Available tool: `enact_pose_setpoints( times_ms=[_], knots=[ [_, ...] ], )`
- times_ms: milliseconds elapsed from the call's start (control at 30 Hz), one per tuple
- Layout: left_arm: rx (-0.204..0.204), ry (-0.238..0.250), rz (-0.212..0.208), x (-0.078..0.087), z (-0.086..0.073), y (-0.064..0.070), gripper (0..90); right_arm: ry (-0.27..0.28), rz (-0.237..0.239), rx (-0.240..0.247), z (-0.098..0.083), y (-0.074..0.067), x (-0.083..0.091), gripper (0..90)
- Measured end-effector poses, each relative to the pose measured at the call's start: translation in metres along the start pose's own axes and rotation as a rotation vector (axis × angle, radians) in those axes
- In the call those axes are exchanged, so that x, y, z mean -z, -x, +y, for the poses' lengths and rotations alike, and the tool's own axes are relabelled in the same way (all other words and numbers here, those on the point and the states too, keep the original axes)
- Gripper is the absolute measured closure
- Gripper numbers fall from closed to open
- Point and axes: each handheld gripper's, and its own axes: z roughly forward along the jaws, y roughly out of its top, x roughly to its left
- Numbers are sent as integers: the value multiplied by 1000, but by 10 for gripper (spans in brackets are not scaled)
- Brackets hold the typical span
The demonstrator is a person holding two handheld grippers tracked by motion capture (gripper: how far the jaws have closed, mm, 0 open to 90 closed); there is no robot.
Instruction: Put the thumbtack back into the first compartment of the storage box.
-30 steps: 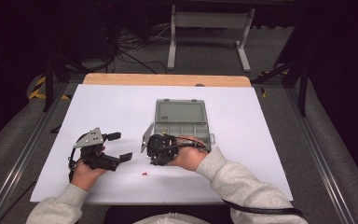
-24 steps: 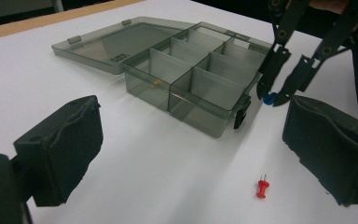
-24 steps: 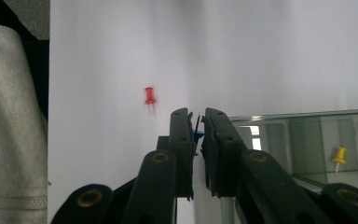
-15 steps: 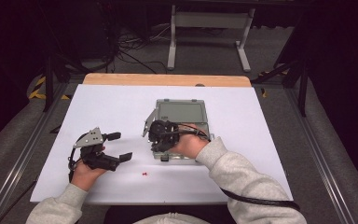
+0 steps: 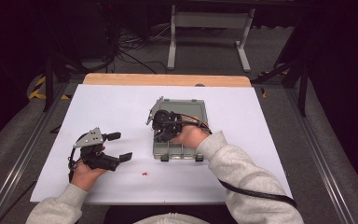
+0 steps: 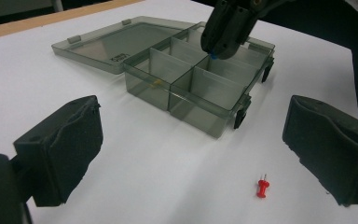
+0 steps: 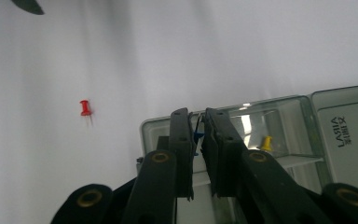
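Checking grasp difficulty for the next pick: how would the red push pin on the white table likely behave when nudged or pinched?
The red push pin lies on its side, so a nudge would probably roll it in an arc. It looks tiny and light, so it may skid, and wide pads could fumble it.

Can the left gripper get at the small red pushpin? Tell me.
Probably yes: the open left gripper faces the small red pushpin, which lies alone on bare white table before it.

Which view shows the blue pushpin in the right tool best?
The right gripper view: the blue pushpin sits pinched between the right tool jaws, over the organizer box. The left gripper view shows a blue speck under that tool. In the high view it is too small to tell.
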Motion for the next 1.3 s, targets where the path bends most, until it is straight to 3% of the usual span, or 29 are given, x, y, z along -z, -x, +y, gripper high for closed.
enact_pose_setpoints(
  times_ms=[800, 1300],
  knots=[
    [1, 1, -2, 0, 0, 0, 55, 21, -52, -121, -12, 49, -13, 818],
    [4, -3, -6, 0, 0, 0, 55, -4, -45, -130, -16, 52, -27, 818]
  ],
)
